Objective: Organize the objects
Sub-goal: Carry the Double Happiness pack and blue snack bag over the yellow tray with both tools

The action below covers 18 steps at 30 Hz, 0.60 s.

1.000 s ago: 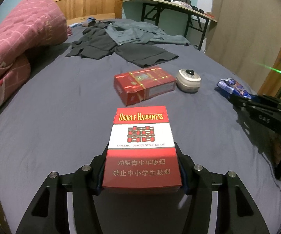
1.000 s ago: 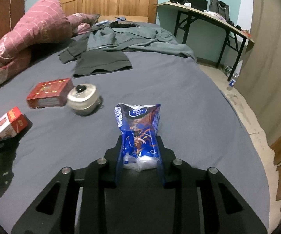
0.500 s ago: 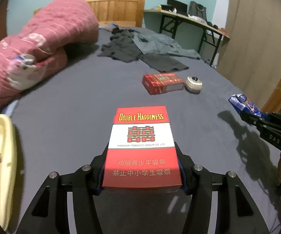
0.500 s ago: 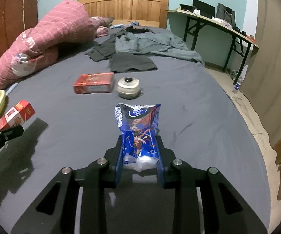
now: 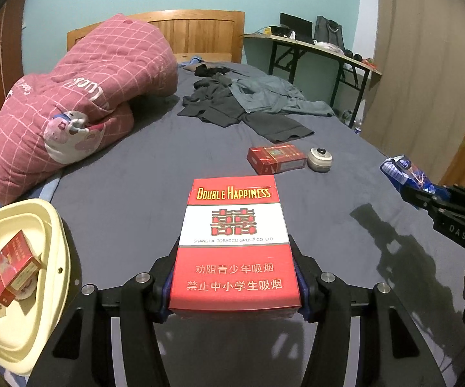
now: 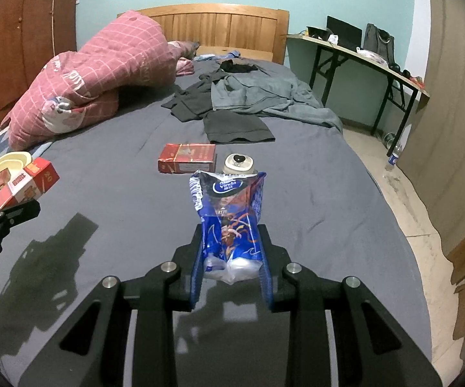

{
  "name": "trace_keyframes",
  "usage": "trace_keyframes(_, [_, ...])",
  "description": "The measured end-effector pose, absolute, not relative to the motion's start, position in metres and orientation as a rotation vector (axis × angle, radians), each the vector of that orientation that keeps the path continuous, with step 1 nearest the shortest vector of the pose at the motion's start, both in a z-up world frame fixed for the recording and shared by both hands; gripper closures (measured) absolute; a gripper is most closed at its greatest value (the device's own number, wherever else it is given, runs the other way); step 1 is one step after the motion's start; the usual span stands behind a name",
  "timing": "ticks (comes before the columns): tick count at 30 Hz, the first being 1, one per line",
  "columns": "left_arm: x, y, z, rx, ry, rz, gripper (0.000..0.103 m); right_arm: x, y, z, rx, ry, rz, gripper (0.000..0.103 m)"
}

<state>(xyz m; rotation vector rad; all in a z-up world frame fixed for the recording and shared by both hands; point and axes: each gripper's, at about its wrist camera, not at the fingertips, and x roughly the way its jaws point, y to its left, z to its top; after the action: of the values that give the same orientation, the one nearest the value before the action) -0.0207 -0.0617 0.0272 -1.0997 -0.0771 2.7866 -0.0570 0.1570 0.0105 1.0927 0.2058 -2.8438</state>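
My left gripper [image 5: 234, 277] is shut on a red and white Double Happiness cigarette box [image 5: 234, 242], held above the grey bed. My right gripper [image 6: 230, 271] is shut on a blue snack bag [image 6: 229, 216], also above the bed. A cream tray [image 5: 46, 277] at the left bed edge holds red cigarette packs [image 5: 9, 264]. Another red box [image 5: 276, 158] and a small round cream jar [image 5: 319, 159] lie mid-bed. In the right wrist view the left gripper with its box [image 6: 22, 185] is at the far left, next to the tray [image 6: 5, 159].
A pink checked quilt [image 5: 80, 109] is piled at the left. Dark and grey clothes [image 5: 242, 103] lie toward the wooden headboard [image 5: 200, 35]. A desk [image 5: 316, 51] stands right of the bed. The bed's right edge drops to the floor [image 6: 393, 174].
Both grippers have risen and pulled back from the red box and jar, each keeping its object. The left view swung left, bringing the cream tray into sight.
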Motion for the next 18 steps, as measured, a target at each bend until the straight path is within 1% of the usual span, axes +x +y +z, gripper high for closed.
trace_keyframes(7, [-0.016, -0.072, 0.043, -1.074, -0.078, 2.815, 0.048, -0.059, 0.139, 0.023, 1.068, 0.25, -2.837, 0.073])
trace_keyframes(11, [-0.004, -0.096, 0.053, -1.066, -0.098, 2.858, 0.048, -0.063, 0.116, 0.034, 1.039, 0.229, -2.804, 0.073])
trace_keyframes(18, [0.016, -0.144, 0.066, -1.058, -0.137, 2.938, 0.048, -0.066, 0.064, 0.042, 1.004, 0.281, -2.755, 0.073])
